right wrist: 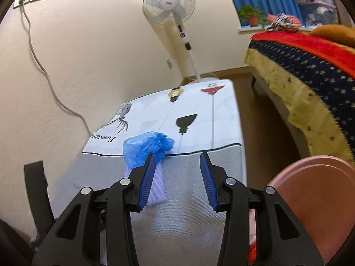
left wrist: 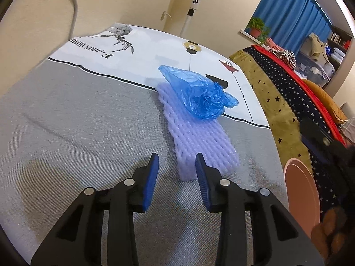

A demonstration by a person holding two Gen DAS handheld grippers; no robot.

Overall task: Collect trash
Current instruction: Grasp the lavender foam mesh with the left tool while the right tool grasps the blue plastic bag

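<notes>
Black plastic arms of the left gripper [left wrist: 176, 157] fill the bottom of the left wrist view, each ending in one ribbed blue pad, two in all. They stand apart with nothing between them, and the right pad overlaps the near edge of a pale lilac foam net sleeve [left wrist: 195, 133], a soft knitted-looking lattice lying flat at the centre. One crumpled, glossy blue plastic bag [left wrist: 199, 93] rests on the sleeve's far end. Both lie on a table cloth [left wrist: 66, 122], grey woven fabric nearby and white printed fabric beyond. One smooth pink round bin rim [left wrist: 301, 190] shows at lower right.

Seen from the right wrist, the right gripper [right wrist: 178, 155] holds its two blue pads apart and empty. Bag [right wrist: 144, 147] and sleeve [right wrist: 158, 188] sit left of centre, partly behind the left pad. One white pedestal fan [right wrist: 169, 3] stands at the top, and the bin [right wrist: 310, 199] at lower right.
</notes>
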